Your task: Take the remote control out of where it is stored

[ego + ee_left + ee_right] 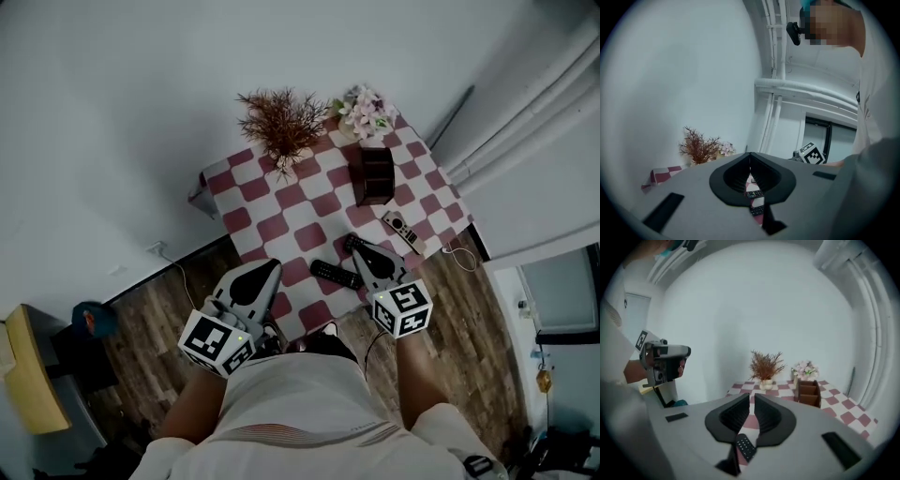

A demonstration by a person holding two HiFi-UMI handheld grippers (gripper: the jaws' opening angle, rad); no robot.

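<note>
Standing toward the far side of the checkered counter (pixel 281 225), a brown wooden organizer (pixel 372 175) faces the person with its open compartments, and from the head view its inside is only dark. The right gripper view looks into the organizer (pixel 808 392) from the front and shows its stepped shelves more clearly. Behind it a small pot holds pink flowers (pixel 364 112), and to the left a pale vase (pixel 765 384) holds a dried brown plant (pixel 281 122). The black remote control (pixel 336 274) lies flat on the cloth outside the organizer, near the front edge, between the two grippers. A light remote control (pixel 401 230) lies near the right edge, and only the head view shows it. The right gripper (pixel 354 246) hangs just beside the black remote control; in its own view the right gripper (pixel 751 401) has its jaws nearly together, with a narrow slit left, pinching nothing, and the black remote control (pixel 745 446) shows below them. The left gripper (pixel 274 267) is over the front left corner. In its own view the left gripper (pixel 750 161) has its jaws pressed together at the tips, with nothing held. That view alone shows the white pipes (pixel 776 56) on the wall.
</note>
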